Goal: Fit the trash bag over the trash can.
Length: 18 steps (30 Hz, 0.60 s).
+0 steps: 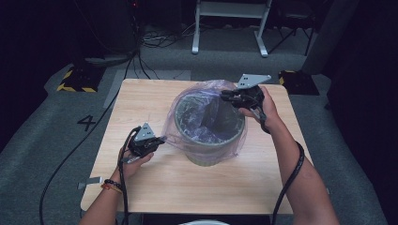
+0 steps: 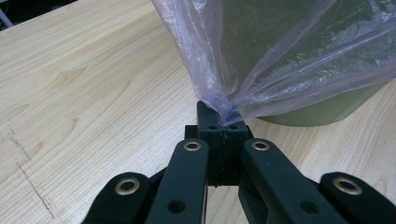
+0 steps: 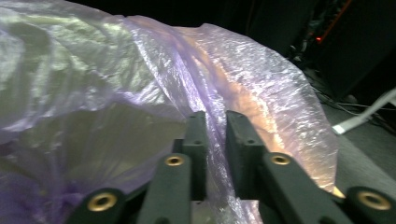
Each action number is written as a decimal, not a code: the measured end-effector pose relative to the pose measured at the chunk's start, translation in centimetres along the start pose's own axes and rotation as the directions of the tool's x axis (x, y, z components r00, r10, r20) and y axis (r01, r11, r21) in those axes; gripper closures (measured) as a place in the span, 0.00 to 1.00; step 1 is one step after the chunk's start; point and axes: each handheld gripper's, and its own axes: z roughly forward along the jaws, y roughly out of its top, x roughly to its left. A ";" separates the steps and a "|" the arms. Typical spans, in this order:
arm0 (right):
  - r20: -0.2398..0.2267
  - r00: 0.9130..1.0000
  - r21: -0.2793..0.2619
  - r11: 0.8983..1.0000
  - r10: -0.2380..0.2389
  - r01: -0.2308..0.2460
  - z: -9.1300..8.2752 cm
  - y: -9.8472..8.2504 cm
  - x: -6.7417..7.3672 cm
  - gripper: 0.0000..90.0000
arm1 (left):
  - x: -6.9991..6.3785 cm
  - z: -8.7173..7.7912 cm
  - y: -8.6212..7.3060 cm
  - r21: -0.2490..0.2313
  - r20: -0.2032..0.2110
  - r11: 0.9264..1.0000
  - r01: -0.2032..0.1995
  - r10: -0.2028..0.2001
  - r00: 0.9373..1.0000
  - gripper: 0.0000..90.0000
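Note:
A green round bin (image 1: 209, 152) stands in the middle of the wooden table (image 1: 141, 98), lined with a thin purple plastic bag (image 1: 187, 96) that billows over its rim. My left gripper (image 1: 162, 139) sits low at the bin's left side. Its jaws are shut on a pulled-out corner of the bag (image 2: 280, 60), right at the tips (image 2: 223, 122), with the bin wall (image 2: 317, 114) just behind. My right gripper (image 1: 224, 96) is at the bin's far right rim. A fold of the bag (image 3: 261, 79) runs between its nearly closed jaws (image 3: 216, 121), which pinch it.
The table's front half (image 1: 187, 187) is bare wood. Black cables (image 1: 291, 178) trail from both grippers off the front edge. Beyond the table lie grey floor, yellow-black striped blocks (image 1: 75, 82) and a white frame's legs (image 1: 260, 42).

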 end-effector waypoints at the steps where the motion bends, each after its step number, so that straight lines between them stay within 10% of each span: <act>1: 0.003 1.000 -0.011 1.000 0.010 -0.010 0.0 0.1 0.0 0.98 | 0.0 0.0 0.0 0.001 0.002 1.000 0.000 0.000 1.000 1.00; 18: 0.091 0.987 -0.036 0.991 0.132 -0.130 1.8 -0.1 -3.4 1.00 | 0.5 -0.1 0.5 0.007 -0.035 1.000 -0.006 0.006 0.999 1.00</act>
